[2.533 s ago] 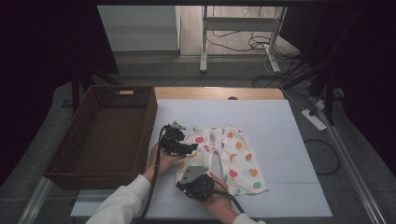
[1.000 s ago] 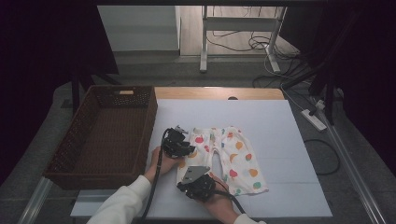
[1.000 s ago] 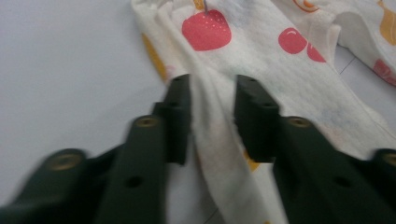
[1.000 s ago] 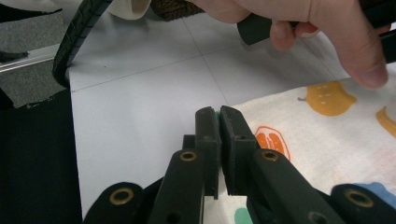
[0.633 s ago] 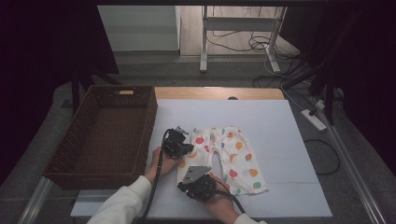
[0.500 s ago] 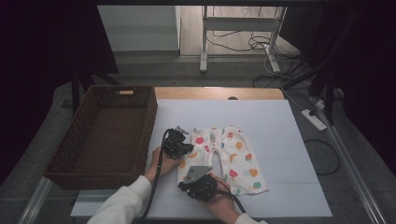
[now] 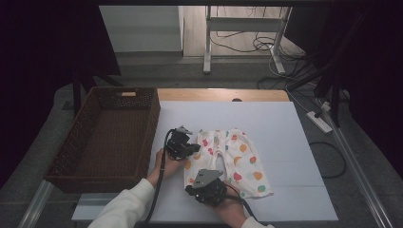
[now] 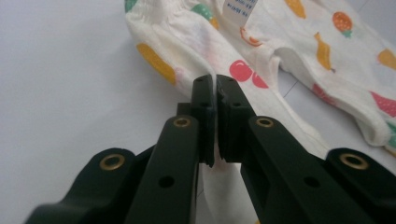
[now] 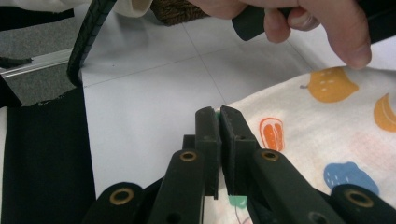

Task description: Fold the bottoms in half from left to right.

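With both jaws pinched on the pants (image 7: 230, 161), left gripper (image 7: 183, 145) at the waistband, right gripper (image 7: 205, 184) at the near hem, looks like the grasp step before a fold or lift. Next: raise together, evenly. Basket (image 7: 100, 178) close at left; bare table (image 7: 294, 142) at right.

Left claw (image 8: 215, 100) just closed, right claw (image 9: 219, 122) clamped, both low, side by side
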`<act>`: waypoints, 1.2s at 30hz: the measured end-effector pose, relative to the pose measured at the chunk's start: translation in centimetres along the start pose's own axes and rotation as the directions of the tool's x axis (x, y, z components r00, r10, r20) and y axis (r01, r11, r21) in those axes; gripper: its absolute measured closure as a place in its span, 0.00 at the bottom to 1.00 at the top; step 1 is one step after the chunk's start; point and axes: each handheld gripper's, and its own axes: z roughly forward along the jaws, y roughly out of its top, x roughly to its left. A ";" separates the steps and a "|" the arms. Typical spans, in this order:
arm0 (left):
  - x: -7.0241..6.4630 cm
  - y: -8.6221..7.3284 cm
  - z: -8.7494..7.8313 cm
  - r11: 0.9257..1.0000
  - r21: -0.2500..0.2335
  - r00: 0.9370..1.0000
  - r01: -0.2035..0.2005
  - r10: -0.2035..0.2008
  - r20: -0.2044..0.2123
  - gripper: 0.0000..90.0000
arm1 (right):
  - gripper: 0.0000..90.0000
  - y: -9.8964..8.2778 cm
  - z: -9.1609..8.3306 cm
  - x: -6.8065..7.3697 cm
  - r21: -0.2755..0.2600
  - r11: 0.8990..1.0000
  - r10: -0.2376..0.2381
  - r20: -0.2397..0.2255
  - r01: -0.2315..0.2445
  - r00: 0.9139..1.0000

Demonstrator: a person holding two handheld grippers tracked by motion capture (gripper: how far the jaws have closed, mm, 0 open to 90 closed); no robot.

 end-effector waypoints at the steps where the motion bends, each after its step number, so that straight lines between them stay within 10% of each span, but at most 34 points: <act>1: 0.0 0.0 -0.1 1.000 -0.002 1.000 0.000 0.000 0.001 0.96 | 0.95 0.0 -0.1 0.0 -0.004 1.000 0.002 0.001 -0.002 1.000; 36: 0.4 0.3 -1.4 0.993 -0.070 0.994 0.096 -0.093 0.051 0.95 | 0.95 -1.8 -2.5 -1.5 -0.018 0.999 0.033 -0.016 -0.034 0.999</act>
